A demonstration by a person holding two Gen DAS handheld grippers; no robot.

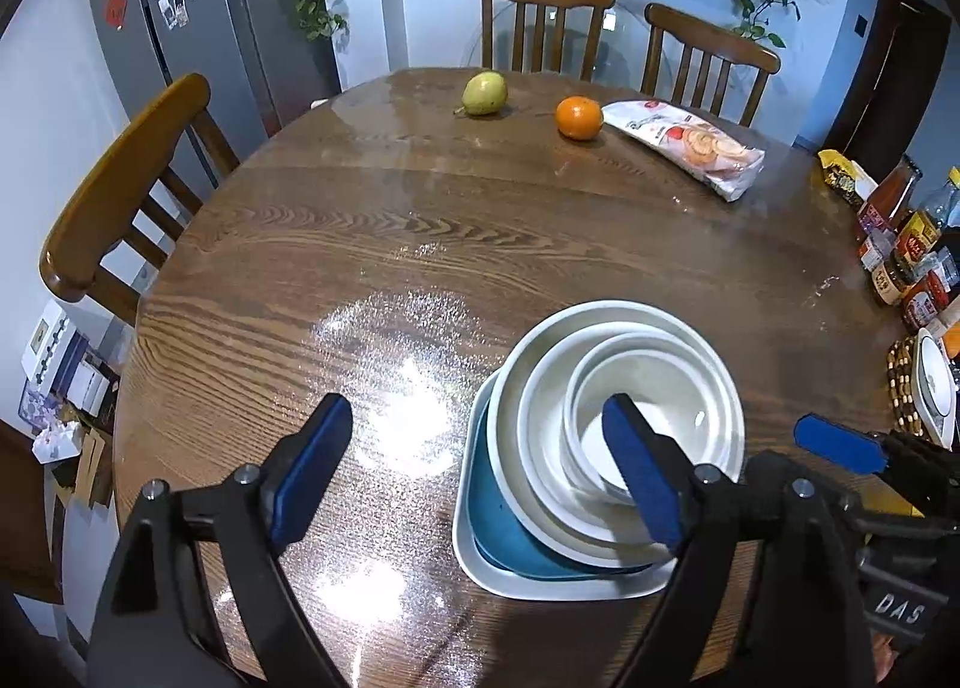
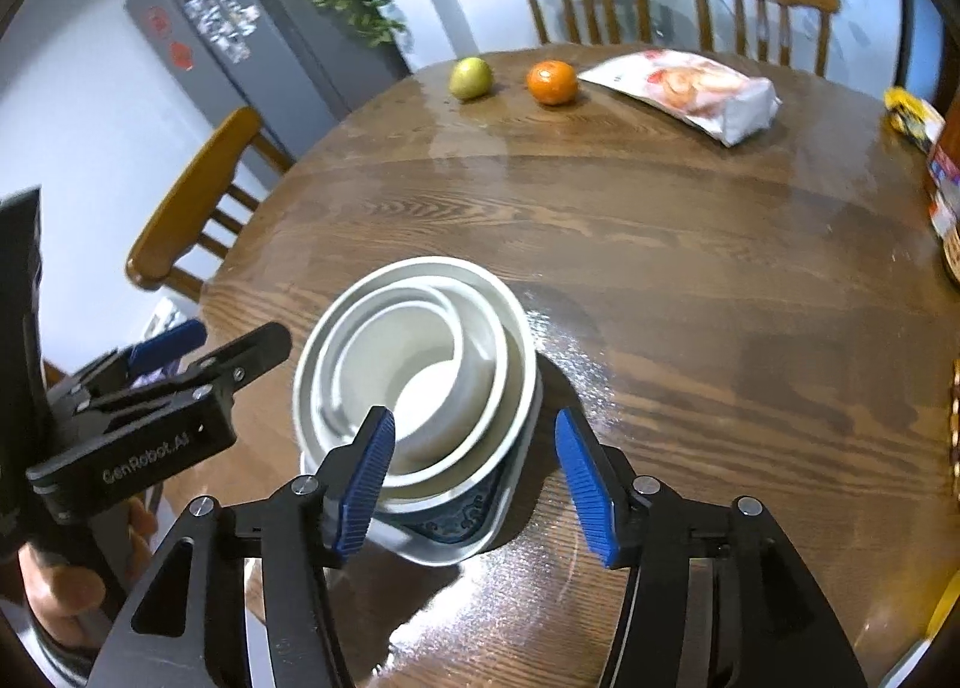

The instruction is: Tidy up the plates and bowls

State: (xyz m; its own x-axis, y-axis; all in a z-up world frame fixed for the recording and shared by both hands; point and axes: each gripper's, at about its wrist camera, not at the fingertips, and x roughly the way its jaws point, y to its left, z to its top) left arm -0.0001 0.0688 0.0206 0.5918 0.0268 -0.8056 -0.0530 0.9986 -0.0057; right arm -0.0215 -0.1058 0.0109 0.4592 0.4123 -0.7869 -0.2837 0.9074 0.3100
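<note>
Blue rubbery pads on both tongs, and neither is pinching anything: the left gripper (image 1: 480,478) has its jaws spread wide over bare tabletop, its right finger hanging over the bowls without touching as far as the view shows, and the right gripper (image 2: 474,484) sits with jaws parted on either side of the stack's near edge, pads clear of it. That stack sits at the near edge of the round wooden table (image 1: 420,220): three white bowls (image 1: 624,406) nested rim-up, openings facing straight up, and they're shoved off-centre inside one another rather than lined up. Under them is a blue patterned plate (image 2: 462,520), and under that a white squarish plate (image 1: 480,562) lying flat; can't really call a long axis on it, it looks about as wide as it is deep. Nothing crowds the stack except the two grippers themselves, which flank it. In the right wrist view the other gripper's black body reads "GenRobot.AI", with a hand (image 2: 66,586) wrapped around its grip; the left wrist view shows "DAS" on a black tag. Off to the right edge there's a bunch of sauce bottles and jars (image 1: 906,262), labels too small to read, plus a beaded mat (image 1: 900,388). Way across the table: a green pear (image 1: 485,93), an orange (image 1: 578,117), and a white snack bag (image 1: 690,145), print unreadable. Wooden chairs (image 1: 543,22) ring the far side, with a grey fridge (image 1: 180,16) covered in photos behind.
</note>
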